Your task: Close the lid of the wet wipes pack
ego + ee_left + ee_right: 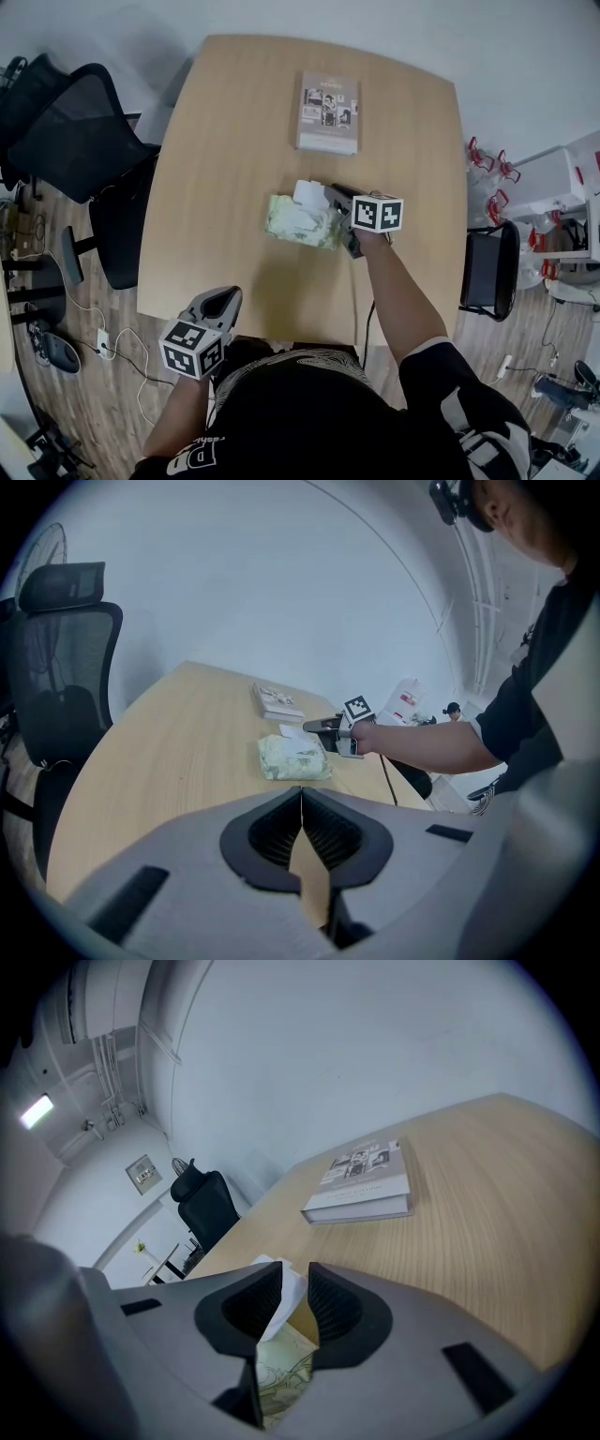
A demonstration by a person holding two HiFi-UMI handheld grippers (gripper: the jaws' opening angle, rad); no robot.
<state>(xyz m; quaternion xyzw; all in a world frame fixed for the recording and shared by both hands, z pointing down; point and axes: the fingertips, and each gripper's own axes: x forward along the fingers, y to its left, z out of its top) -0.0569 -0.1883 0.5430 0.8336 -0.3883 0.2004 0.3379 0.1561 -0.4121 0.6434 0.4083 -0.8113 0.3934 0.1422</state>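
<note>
Light wood table, book at far edge, black chair left. Right gripper nips white lid of wet wipes pack; left gripper closed, empty

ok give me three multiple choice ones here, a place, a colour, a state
1. Where does the book lie?
A. on the table, beyond the wet wipes pack
B. on top of the pack
C. under the pack
2. What colour is the pack's raised lid?
A. red
B. white
C. black
3. How do the jaws of the left gripper stand?
A. wide apart
B. clamped on the book
C. together, with nothing between them
Key: 1 A, the head view shows it past the pack at the far side; 2 B, the lid is white in the head view; 3 C, the left gripper view shows them meeting, empty.
</note>
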